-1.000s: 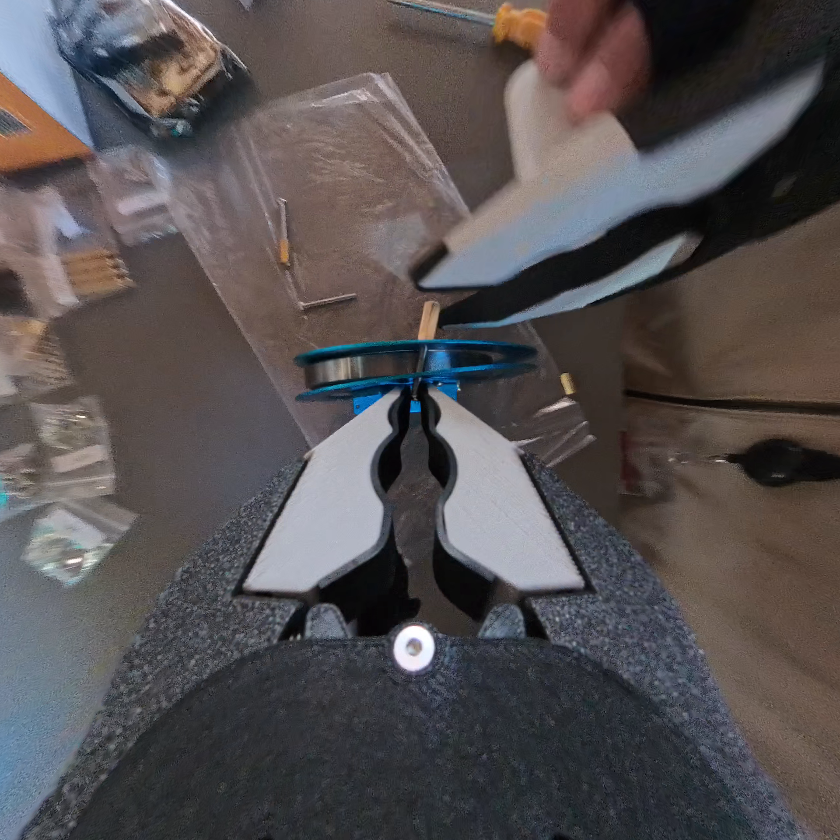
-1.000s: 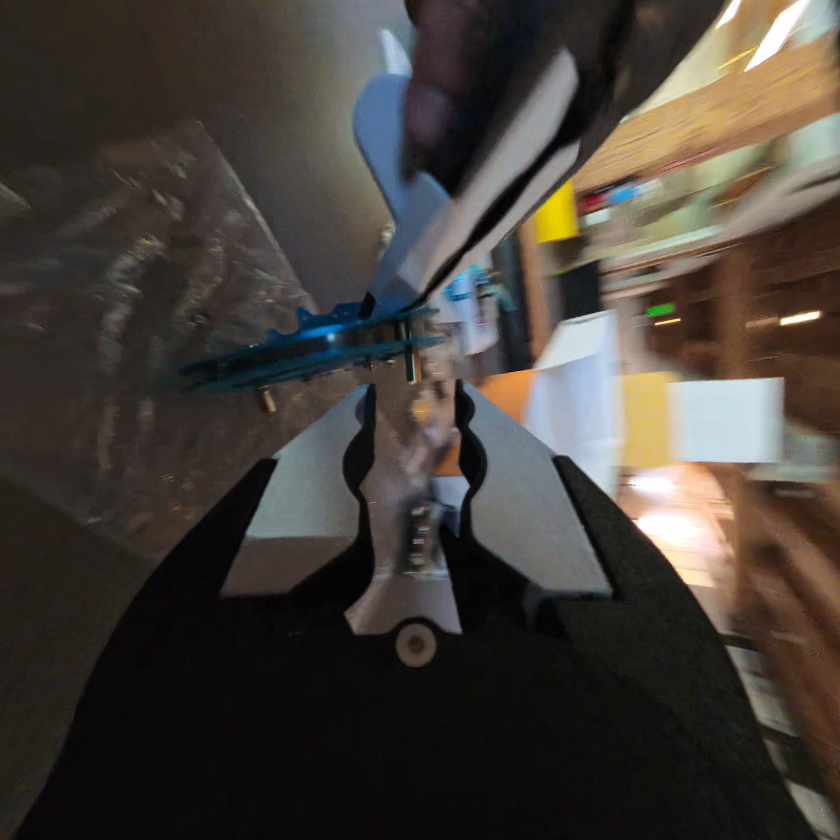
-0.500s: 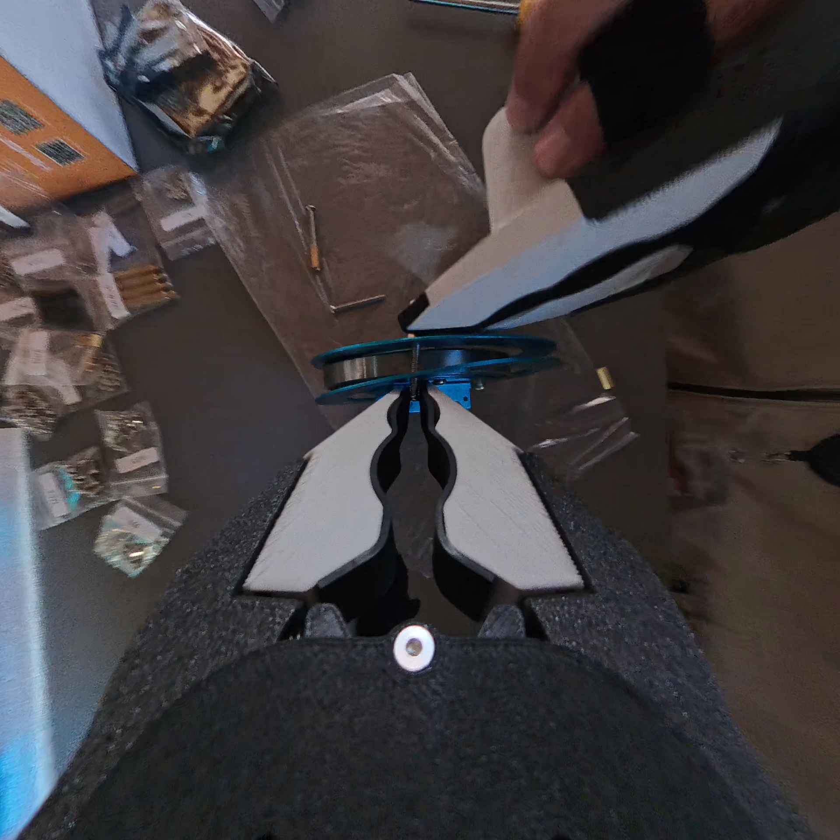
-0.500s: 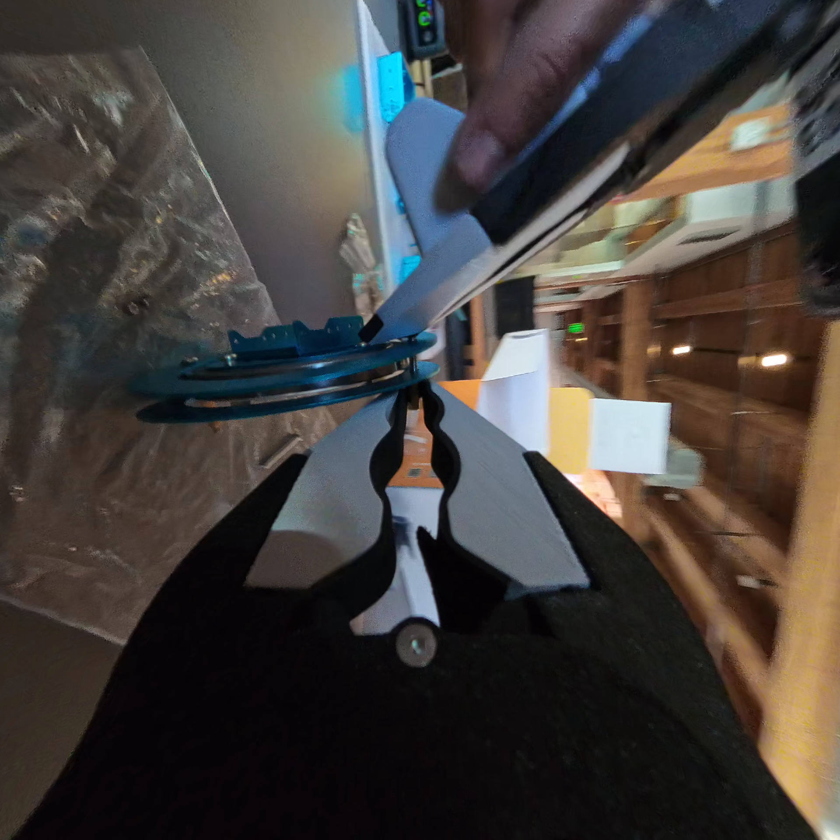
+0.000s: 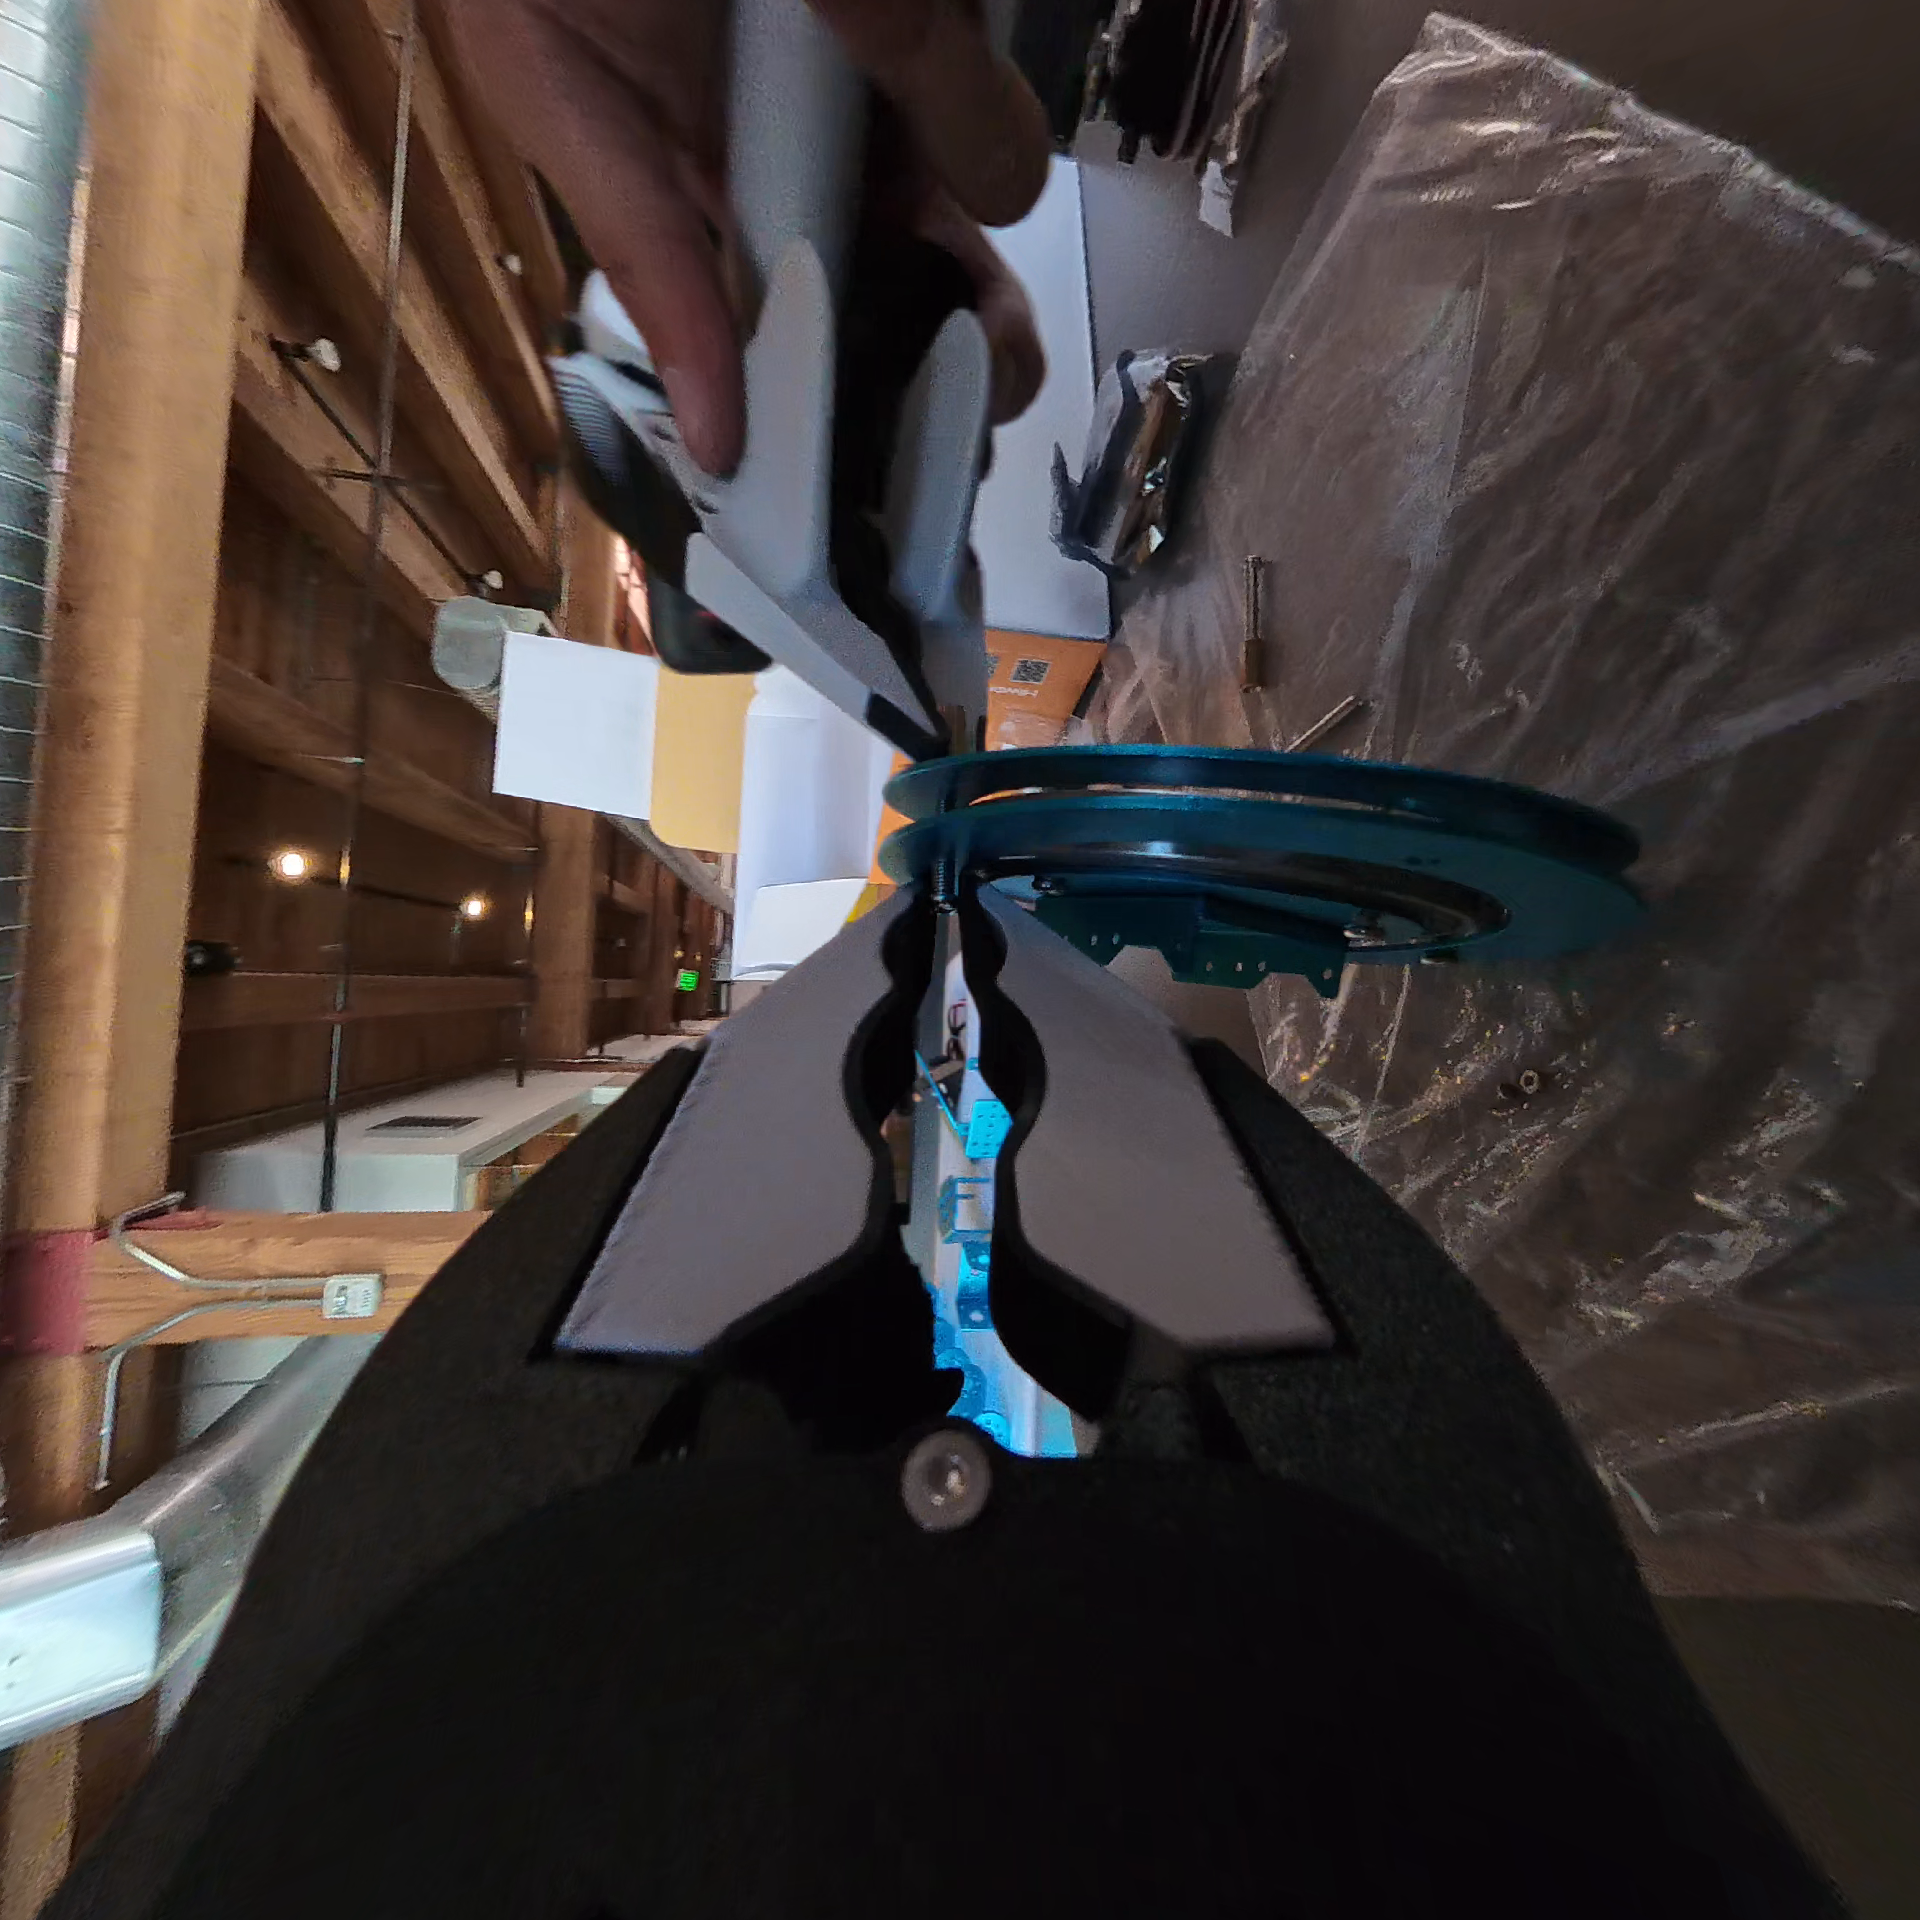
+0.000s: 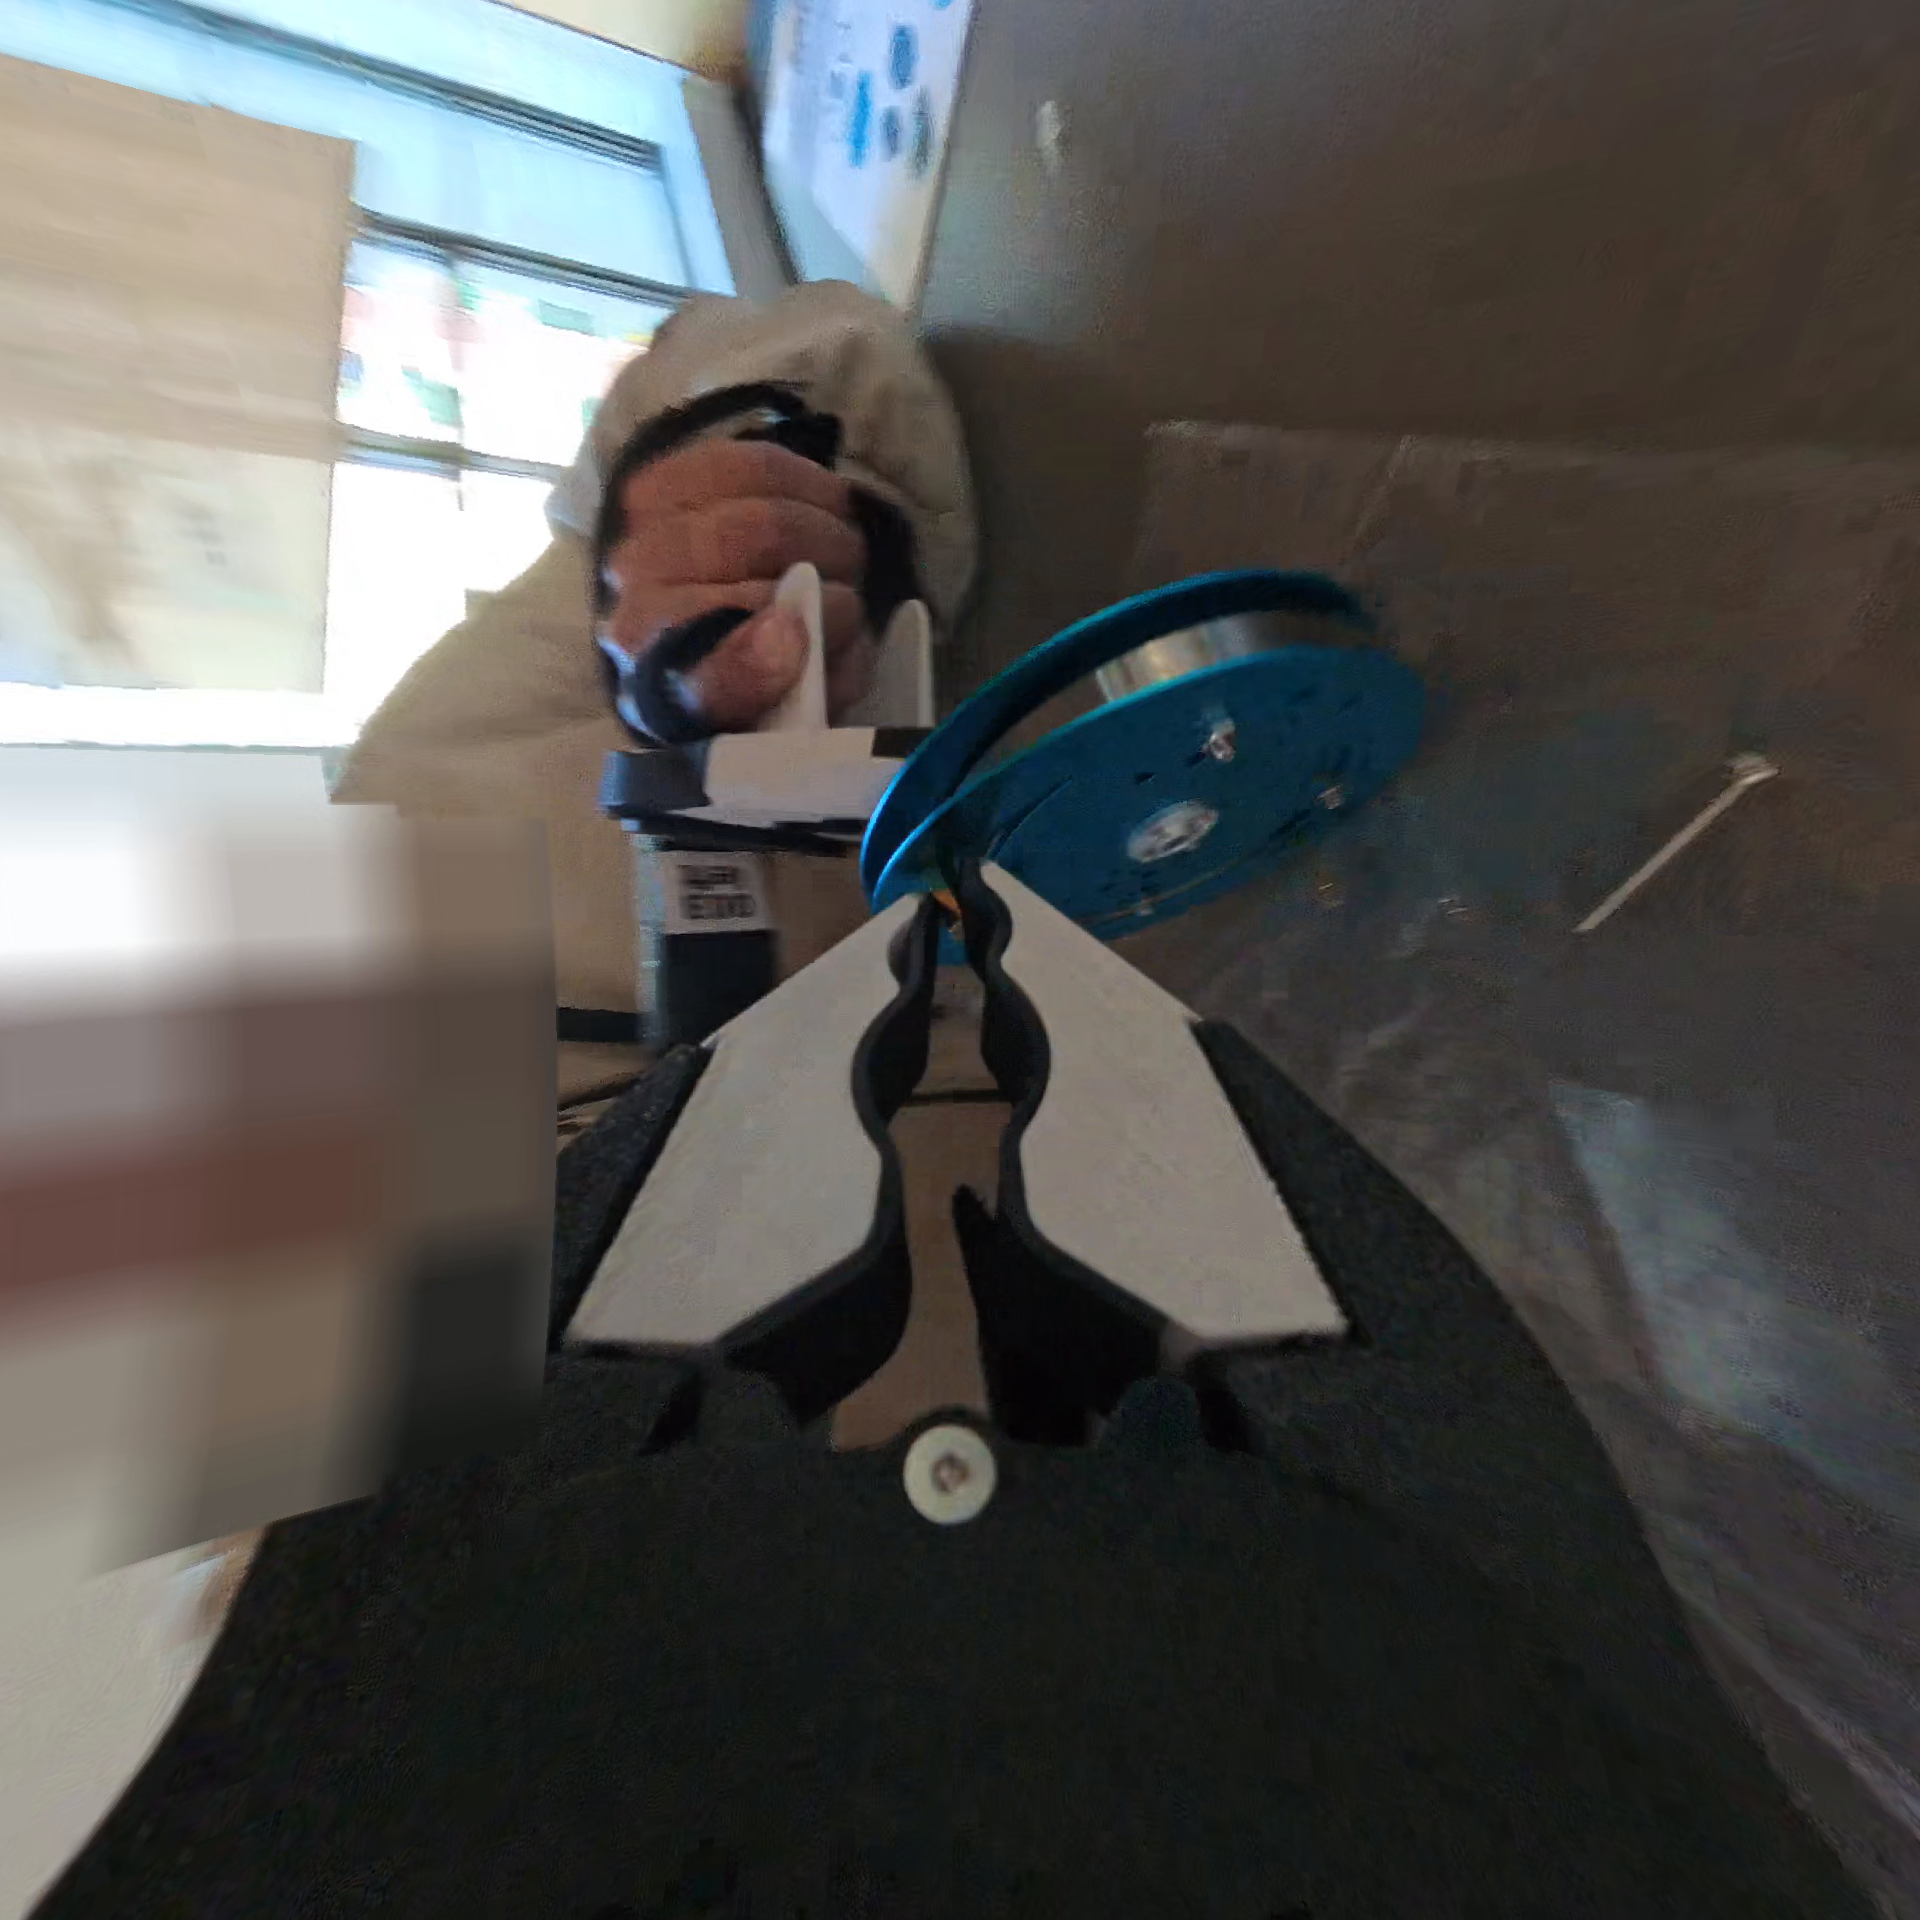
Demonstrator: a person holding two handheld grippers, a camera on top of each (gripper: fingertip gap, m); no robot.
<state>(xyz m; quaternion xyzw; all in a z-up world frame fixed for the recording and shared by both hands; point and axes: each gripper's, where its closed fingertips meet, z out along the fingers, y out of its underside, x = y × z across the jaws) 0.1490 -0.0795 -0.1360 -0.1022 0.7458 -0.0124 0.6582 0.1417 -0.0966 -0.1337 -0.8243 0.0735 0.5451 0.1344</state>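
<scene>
The dark brown surface [image 5: 1299,260] carries a big crinkled sheet of clear plastic [image 5: 1621,540], and the blue assembly [image 5: 1262,847] is held up in the air over it, between the two grippers. It is two thin blue metal discs stacked with a gap, a shiny silver ring sandwiched between them, and a small perforated blue bracket [image 5: 1205,940] bolted under the lower disc; from the right wrist view its face [image 6: 1184,790] shows a silver hub in the middle and a few small screws.

The left gripper [image 5: 943,914] has its fingers drawn nearly together on a thin threaded screw at the disc's near rim. The right gripper [image 6: 948,902] is likewise pinched narrow at the edge of the lower disc; what sits between its tips is too blurred to name. In the left wrist view the right gripper comes down from above, a hand [image 5: 727,187] wrapped round it, its tips meeting a small brass post on the upper disc.

On the plastic lie a few loose pins [image 5: 1254,621] and a tiny nut [image 5: 1529,1087]. A dark foil bag [image 5: 1132,468] sits beyond.
</scene>
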